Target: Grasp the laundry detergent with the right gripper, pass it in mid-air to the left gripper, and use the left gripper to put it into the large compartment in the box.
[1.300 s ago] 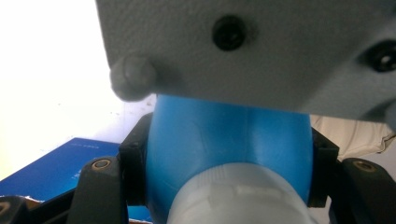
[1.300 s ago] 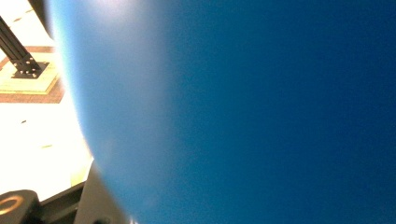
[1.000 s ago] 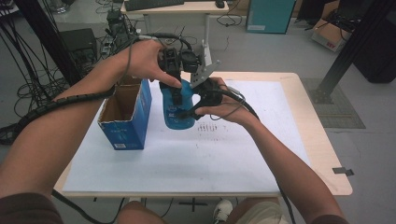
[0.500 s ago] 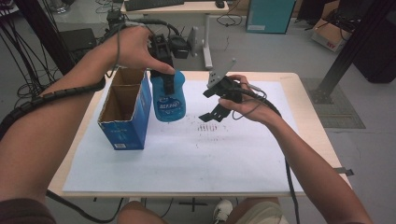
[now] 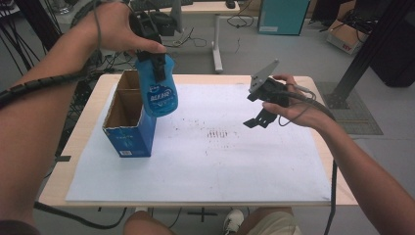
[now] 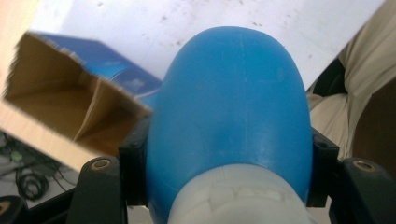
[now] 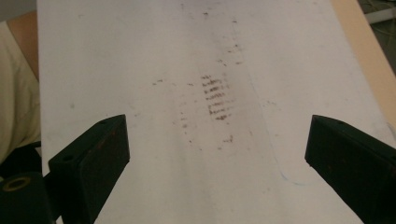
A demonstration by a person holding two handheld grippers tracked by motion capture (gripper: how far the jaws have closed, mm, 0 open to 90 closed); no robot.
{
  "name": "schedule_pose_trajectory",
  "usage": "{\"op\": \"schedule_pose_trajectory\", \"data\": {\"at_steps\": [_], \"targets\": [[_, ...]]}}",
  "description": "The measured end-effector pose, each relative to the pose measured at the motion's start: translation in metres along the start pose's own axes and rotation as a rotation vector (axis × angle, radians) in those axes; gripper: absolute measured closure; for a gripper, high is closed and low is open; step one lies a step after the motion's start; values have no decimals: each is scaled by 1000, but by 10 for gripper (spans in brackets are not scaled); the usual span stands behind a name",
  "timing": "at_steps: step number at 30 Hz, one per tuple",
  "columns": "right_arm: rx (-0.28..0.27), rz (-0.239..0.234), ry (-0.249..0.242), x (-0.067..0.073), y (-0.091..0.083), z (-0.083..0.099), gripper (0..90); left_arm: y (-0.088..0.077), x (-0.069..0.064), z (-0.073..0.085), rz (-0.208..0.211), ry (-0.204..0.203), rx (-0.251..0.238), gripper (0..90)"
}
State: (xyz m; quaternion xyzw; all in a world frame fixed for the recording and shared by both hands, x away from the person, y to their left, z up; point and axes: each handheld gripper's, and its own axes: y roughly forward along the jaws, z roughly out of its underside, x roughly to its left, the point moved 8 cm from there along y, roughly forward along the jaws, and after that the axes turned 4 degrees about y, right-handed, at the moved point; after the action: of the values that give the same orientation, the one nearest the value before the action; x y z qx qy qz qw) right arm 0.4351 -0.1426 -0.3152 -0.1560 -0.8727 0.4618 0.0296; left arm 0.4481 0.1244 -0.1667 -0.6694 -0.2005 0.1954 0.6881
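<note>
1. Blue bottle (image 5: 157, 90) hangs in the air over the open cardboard box (image 5: 128, 117), maybe to go in.
2. Left hand-held gripper (image 5: 155, 61) pinches the bottle near its top.
3. Right hand-held gripper (image 5: 259, 120) is spread wide, holding nothing, far off over the worktop (image 5: 195, 161).

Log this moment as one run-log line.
left gripper: shut on blue bottle, above box | right gripper: open, empty, over white sheet
</note>
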Motion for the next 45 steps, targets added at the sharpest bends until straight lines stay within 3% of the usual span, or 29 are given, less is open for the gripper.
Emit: {"op": "schedule_pose_trajectory", "data": {"at_steps": [9, 13, 16, 18, 23, 31, 37, 45], "targets": [[37, 40, 15, -7, -28, 25, 66, -31, 16, 24, -23, -188, -17, 372], [60, 48, 16, -7, -37, 33, 67, -47, 27, 39, -35, -305, -28, 372], [70, 52, 23, -7, -41, 37, 67, -53, 34, 46, -43, -359, -34, 372], [70, 55, 13, -8, -43, 38, 67, -57, 39, 53, -37, -416, -37, 373], [77, 60, 14, -8, -46, 43, 67, -61, 49, 62, -33, -540, -72, 373], [76, 55, 18, -8, -46, 47, 67, -62, 60, 73, -23, -677, -73, 373], [73, 52, 15, -8, -44, 48, 67, -64, 69, 79, -19, -800, -106, 373], [81, 43, 9, -6, -42, 48, 67, -63, 77, 86, -39, -908, -111, 373]]}}
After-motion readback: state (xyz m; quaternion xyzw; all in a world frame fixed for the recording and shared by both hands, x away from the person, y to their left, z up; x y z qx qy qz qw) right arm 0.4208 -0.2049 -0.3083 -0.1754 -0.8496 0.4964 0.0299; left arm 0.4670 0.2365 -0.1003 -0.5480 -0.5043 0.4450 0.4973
